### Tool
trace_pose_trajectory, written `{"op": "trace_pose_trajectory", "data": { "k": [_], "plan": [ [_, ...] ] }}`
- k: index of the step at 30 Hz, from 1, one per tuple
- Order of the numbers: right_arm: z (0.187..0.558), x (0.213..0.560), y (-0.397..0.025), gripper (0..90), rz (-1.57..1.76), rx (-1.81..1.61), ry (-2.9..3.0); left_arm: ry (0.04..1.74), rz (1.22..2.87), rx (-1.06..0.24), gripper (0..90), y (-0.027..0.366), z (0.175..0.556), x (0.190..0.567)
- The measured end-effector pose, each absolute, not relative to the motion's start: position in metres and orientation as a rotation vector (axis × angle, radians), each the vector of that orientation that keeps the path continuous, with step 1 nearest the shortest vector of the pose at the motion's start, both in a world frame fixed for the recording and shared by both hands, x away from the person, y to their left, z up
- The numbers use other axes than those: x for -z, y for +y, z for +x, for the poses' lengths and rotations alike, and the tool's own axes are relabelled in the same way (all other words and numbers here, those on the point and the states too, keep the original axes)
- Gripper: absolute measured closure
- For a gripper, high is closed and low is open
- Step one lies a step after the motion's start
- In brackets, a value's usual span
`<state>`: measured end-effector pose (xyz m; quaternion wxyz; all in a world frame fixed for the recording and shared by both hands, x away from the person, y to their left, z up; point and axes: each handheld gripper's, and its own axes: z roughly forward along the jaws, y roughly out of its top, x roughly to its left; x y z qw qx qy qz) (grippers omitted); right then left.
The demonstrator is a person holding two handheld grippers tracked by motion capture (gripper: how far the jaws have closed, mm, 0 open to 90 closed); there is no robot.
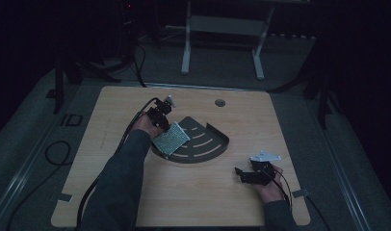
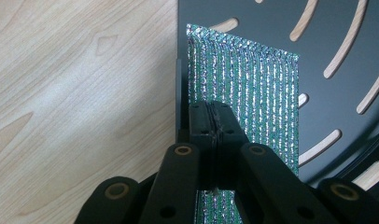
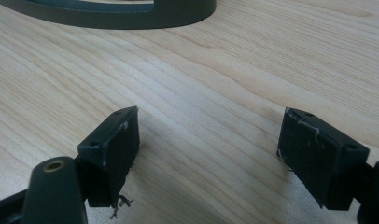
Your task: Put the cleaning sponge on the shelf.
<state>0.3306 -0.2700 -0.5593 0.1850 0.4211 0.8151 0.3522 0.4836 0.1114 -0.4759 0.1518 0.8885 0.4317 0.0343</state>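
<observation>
1. Forearms in grey sleeves enter the high view from its lower edge. At the end of the left one, the left claw point(image 1: 161, 115) holds a glittery mesh sheet point(image 1: 171, 138) by one edge, tilted over the near-left rim of a dark slotted tray point(image 1: 215, 144) shaped like a half-disc. The right claw point(image 1: 245, 174) rests on the wooden worktop point(image 1: 111, 115), well apart from the tray, on its near-right side. A small round grommet point(image 1: 220, 102) sits beyond the tray. Light is dim, so the sheet's material is hard to judge; it may be a metallic woven fabric.

2. In the left gripper view, the left claw point(image 2: 214, 122) is pinched tight on the sheet point(image 2: 253, 74), which runs forward from the jaws across the tray floor point(image 2: 271, 23). The straight tray wall lies just left of the claw; bare worktop point(image 2: 75, 93) is farther left. It looks thin, light and fairly limp, likely to flop or crease, so an edge pinch near a corner suits it. Slots ahead could snag loose threads.

3. In the right gripper view, the right claw point(image 3: 208, 149) stands wide, holding nothing, just over the worktop point(image 3: 201, 70). The tray's curved rim point(image 3: 131, 16) lies far ahead, with nothing between.
</observation>
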Motion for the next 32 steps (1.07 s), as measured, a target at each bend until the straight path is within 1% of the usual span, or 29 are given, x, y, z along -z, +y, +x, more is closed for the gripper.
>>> {"op": "trace_pose_trajectory", "data": {
  "k": [12, 15, 24, 29, 32],
  "plan": [
    [0.331, 0.559, -0.270, 20.1, 1.187, -0.993, 2.297, 1.235, 2.563, -0.109, 88.9, 0.116, 0.483, 0.473],
    [0.331, 0.559, -0.270, 20.1, 1.187, -0.993, 2.297, 1.239, 2.558, -0.117, 84.9, 0.116, 0.482, 0.472],
    [0.331, 0.559, -0.270, 20.0, 1.187, -0.993, 2.297, 1.261, 2.507, -0.134, 66.7, 0.123, 0.481, 0.464],
    [0.331, 0.559, -0.270, 20.1, 1.187, -0.993, 2.297, 1.266, 2.489, -0.169, 63.4, 0.128, 0.479, 0.458],
    [0.331, 0.559, -0.270, 20.1, 1.187, -0.993, 2.297, 1.273, 2.480, -0.214, 60.6, 0.131, 0.477, 0.454]
  ]
}}
